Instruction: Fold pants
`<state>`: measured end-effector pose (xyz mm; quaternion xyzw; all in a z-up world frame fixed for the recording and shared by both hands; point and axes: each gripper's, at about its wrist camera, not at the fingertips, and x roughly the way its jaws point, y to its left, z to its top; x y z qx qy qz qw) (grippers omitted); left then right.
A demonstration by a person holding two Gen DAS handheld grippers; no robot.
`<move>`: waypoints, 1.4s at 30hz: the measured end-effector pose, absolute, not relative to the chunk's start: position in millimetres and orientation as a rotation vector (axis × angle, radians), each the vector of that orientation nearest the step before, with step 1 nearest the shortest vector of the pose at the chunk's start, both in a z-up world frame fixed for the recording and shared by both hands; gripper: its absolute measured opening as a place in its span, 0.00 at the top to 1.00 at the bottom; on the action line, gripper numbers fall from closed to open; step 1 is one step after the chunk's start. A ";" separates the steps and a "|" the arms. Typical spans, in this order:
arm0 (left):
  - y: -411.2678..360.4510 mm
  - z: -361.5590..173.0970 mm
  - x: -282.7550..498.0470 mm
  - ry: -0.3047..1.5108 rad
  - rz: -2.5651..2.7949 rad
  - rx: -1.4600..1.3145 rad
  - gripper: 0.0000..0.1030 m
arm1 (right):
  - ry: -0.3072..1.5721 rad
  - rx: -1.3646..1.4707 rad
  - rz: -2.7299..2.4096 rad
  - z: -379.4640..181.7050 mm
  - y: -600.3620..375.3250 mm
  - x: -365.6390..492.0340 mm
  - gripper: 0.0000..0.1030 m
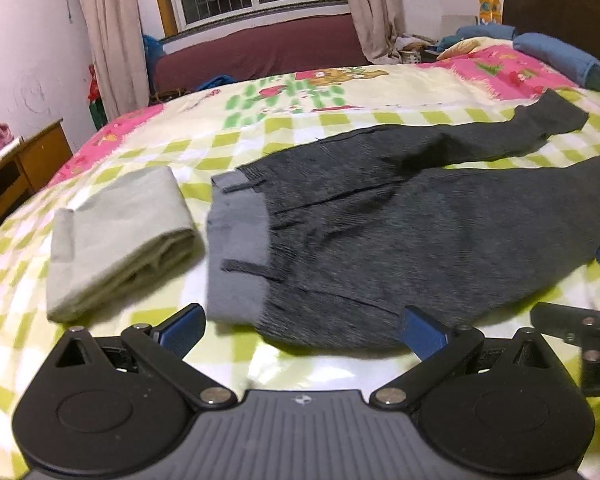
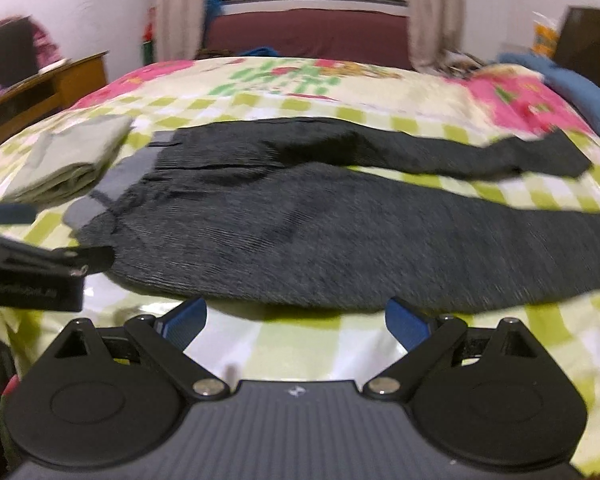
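I held my left gripper [image 1: 302,332] with its blue-padded fingers spread wide and nothing between them, low in the frame of the left wrist view, just short of the near hem of the dark grey ribbed fabric pants [image 1: 400,216]. My right gripper [image 2: 296,322] was likewise spread and empty at the bottom of the right wrist view, its pads just before the near edge of the same pants [image 2: 320,240].

The pants lay flat across the middle of both frames on the green-and-white checked bedspread with pink cartoon patches [image 1: 340,120], with the lighter grey waistband [image 1: 238,248] toward the left and the two legs running off to the right, parted by a strip of bedspread. A folded pale beige garment [image 1: 120,236] sat just beside the waistband, at centre left.

I judged the fold had not begun: the legs were still apart. To do it well, I thought I should take the near edge at two spots, one by the waistband and one along the leg, pinch only the near leg's cloth, lift evenly, and lay it over the far leg so seams and hems met. The ribbed knit looked soft, so uneven lifting could drag it into wrinkles.

Faint pale lettering showed on the black body of the other gripper at the left edge of the right wrist view, too blurred to read.
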<state>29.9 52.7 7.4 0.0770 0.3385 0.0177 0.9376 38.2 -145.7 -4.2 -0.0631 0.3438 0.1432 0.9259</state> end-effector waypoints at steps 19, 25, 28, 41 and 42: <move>90.2 -34.3 86.5 0.875 0.020 0.146 0.00 | 0.913 -0.216 0.528 -45.5 -90.4 100.6 0.21; 101.1 -29.8 73.7 0.863 0.067 0.221 0.00 | 0.922 -0.200 0.573 -51.4 -68.8 90.5 0.14; 111.6 -26.1 71.0 0.883 0.109 0.221 0.00 | 0.914 -0.149 0.632 -51.8 -63.6 85.9 0.14; 87.6 20.2 61.7 0.771 0.155 0.253 0.00 | 0.752 0.058 -0.072 -1.9 -342.0 128.1 0.23; 79.8 24.5 63.9 0.757 0.142 0.241 0.00 | 0.739 0.019 -0.153 -3.0 -368.1 132.2 0.23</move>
